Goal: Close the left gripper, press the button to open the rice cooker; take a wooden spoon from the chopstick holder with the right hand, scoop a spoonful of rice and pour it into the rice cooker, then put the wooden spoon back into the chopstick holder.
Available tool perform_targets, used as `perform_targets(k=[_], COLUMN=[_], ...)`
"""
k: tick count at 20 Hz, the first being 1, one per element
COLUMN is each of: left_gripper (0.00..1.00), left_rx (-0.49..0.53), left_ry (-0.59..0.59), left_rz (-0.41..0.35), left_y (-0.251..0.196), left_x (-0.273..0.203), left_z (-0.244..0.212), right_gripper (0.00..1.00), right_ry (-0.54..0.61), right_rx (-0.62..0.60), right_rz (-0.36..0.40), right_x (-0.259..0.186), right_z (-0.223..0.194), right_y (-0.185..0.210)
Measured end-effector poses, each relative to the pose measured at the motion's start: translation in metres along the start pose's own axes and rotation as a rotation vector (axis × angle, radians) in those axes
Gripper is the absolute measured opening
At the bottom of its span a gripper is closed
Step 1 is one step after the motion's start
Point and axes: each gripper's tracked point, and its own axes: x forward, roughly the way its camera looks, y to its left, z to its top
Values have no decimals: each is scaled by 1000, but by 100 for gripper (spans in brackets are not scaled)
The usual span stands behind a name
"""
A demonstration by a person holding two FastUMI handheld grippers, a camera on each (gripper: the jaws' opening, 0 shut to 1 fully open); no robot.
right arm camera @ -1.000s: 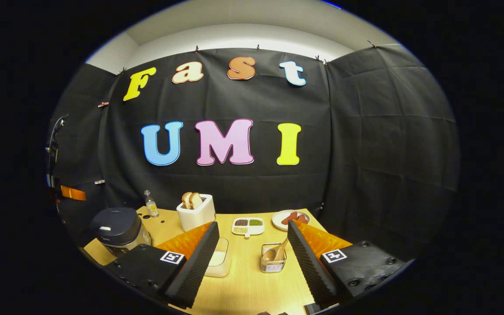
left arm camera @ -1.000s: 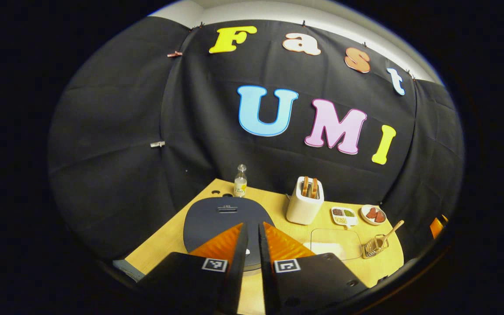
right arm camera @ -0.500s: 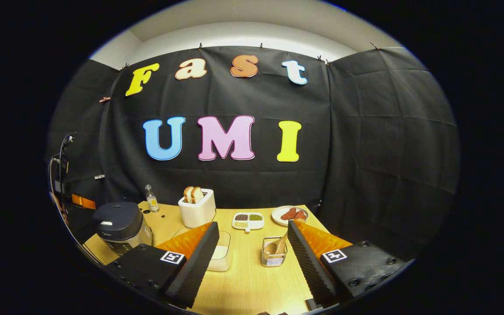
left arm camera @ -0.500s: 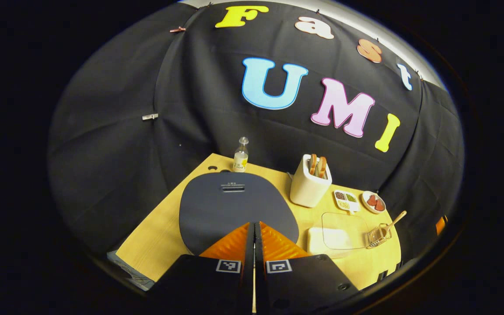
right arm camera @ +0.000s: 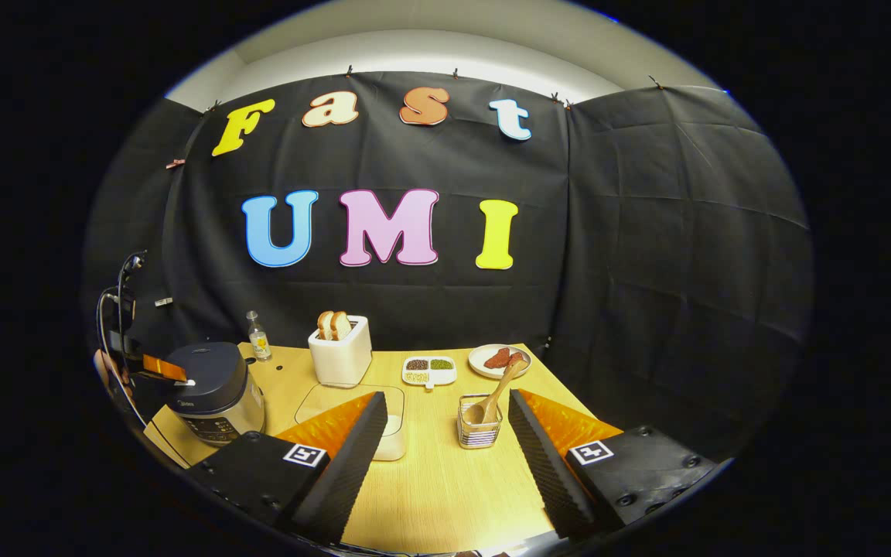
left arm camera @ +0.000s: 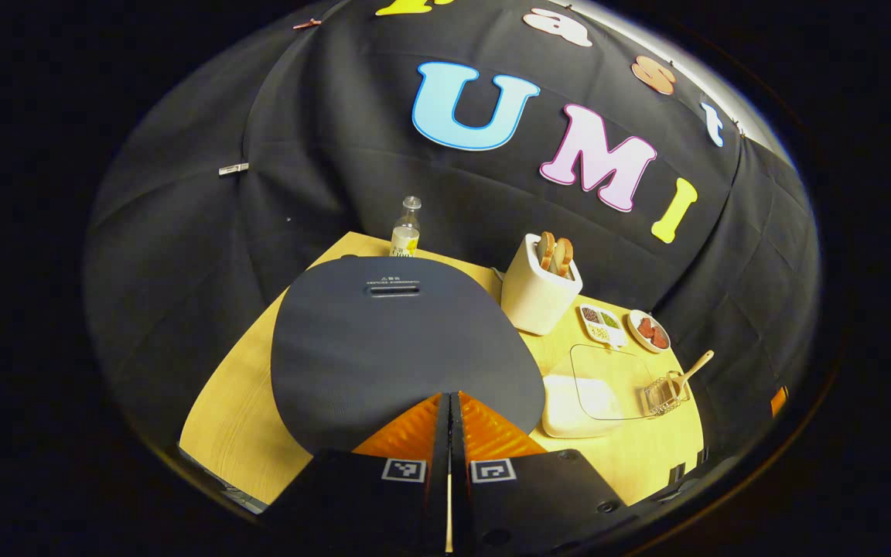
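Observation:
The dark blue rice cooker (left arm camera: 395, 340) has its lid down, right under my left gripper (left arm camera: 449, 396). That gripper is shut with nothing between its fingers, its tips over the lid's front edge, which hides the button. In the right gripper view the left gripper (right arm camera: 171, 371) rests at the front of the rice cooker (right arm camera: 213, 391). My right gripper (right arm camera: 446, 396) stands open above the table. Ahead of it, between its fingers, the wooden spoon (right arm camera: 496, 393) leans in the wire chopstick holder (right arm camera: 480, 433). A clear lidded box of rice (left arm camera: 585, 387) lies right of the cooker.
A white toaster (right arm camera: 341, 352) with bread, a small bottle (right arm camera: 258, 336), a divided dish (right arm camera: 428, 370) of grains and a plate (right arm camera: 496, 360) of red pieces stand along the back of the wooden table (right arm camera: 445, 487). A hand (right arm camera: 105, 363) shows behind the cooker.
The left gripper's fingers closed fully and it came down close over the cooker lid. The right gripper stayed open and shifted slightly; the spoon now leans more upright in its view.

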Motion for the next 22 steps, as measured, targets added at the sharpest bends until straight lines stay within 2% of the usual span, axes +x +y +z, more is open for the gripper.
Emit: perform_targets(k=[4,9,13,14,18,20,22], left_gripper=[10,8,5,7,7,7,7], left_rx=[16,-7,0,-5,-8,13,43], left_ry=[5,-34,-22,-30,-48,-33,-90], left_rz=[-2,33,98,107,131,190,228], left_y=[1,0,4,3,3,5,-2], left_x=[1,1,6,2,2,-1,-20], left_z=[-6,-8,-13,-10,-8,-5,21], right_gripper=[98,98,98,98,98,98,98], right_ry=[-6,-13,15,15,16,18,26], right_rx=[-7,21,47,48,36,47,42], right_rz=[-2,11,59,69,94,93,95], right_x=[-3,20,40,44,59,67,73], right_z=[-1,3,-2,-1,1,3,-1], right_y=[6,6,10,9,4,-1,-2])
